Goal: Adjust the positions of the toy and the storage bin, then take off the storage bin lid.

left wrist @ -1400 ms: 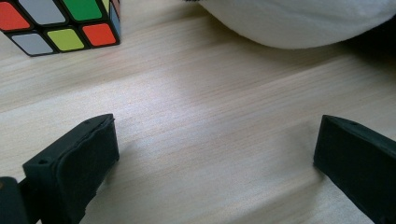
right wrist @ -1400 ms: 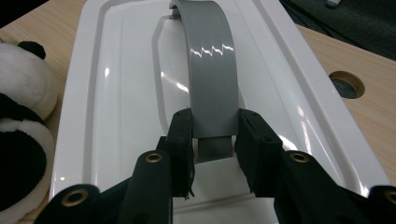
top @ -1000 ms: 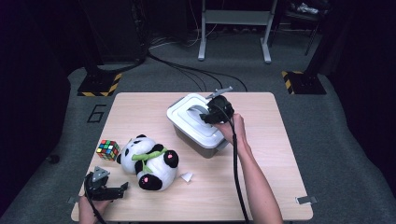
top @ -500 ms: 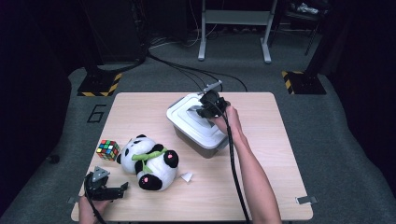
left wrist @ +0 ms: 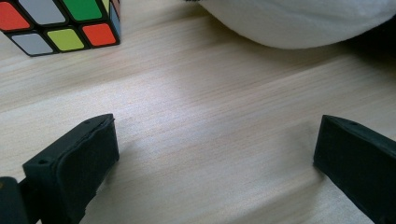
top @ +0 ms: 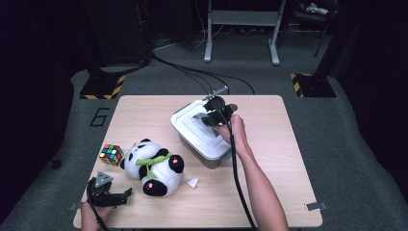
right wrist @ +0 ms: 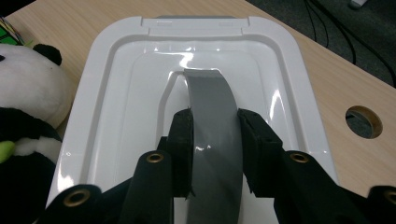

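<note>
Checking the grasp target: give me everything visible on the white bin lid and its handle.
The lid is glossy white plastic, rectangular with rounded corners, a raised rim and a stepped recess. It sits closed and level on the grey bin near the table's middle. A grey arched handle rises from the recess along the lid's length. The right claw is shut on that handle, pads pressing both its sides. The plush panda lies beside the bin, apart from it.

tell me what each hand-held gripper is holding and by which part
The right hand-held gripper is shut on the grey handle of the white box lid, near its middle. The left hand-held gripper holds nothing.
</note>
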Action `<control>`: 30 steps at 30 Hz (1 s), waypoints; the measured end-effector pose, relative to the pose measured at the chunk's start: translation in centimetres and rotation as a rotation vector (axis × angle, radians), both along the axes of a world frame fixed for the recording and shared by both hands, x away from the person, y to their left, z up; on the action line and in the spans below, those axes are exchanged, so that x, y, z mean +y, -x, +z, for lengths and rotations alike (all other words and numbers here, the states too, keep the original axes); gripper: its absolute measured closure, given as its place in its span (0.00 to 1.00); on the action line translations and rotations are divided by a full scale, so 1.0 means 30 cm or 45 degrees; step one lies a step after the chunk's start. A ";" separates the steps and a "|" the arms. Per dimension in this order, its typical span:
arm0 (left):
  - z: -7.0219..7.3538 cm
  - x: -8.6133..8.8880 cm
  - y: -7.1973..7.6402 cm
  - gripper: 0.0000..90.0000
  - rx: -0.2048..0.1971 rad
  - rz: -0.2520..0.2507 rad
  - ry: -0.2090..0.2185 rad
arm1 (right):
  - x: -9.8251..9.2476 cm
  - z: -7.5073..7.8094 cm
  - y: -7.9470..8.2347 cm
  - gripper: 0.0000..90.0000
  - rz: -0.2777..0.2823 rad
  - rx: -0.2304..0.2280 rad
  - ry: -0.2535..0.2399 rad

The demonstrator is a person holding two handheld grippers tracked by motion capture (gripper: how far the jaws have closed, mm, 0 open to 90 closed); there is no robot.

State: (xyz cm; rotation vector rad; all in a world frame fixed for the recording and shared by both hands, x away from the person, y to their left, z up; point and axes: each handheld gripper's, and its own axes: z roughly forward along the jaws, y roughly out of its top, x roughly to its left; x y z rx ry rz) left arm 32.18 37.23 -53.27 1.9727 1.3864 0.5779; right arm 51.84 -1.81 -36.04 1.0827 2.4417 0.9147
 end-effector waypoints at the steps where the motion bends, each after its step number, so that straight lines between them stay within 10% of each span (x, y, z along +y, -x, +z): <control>1: 0.000 0.001 -0.001 0.00 -0.002 -0.002 -0.003 | 0.000 0.000 0.004 0.75 -0.004 0.004 -0.002; 30: 0.000 0.000 -0.001 0.00 -0.003 -0.001 -0.001 | 0.034 -0.001 0.066 0.75 -0.008 0.011 -0.021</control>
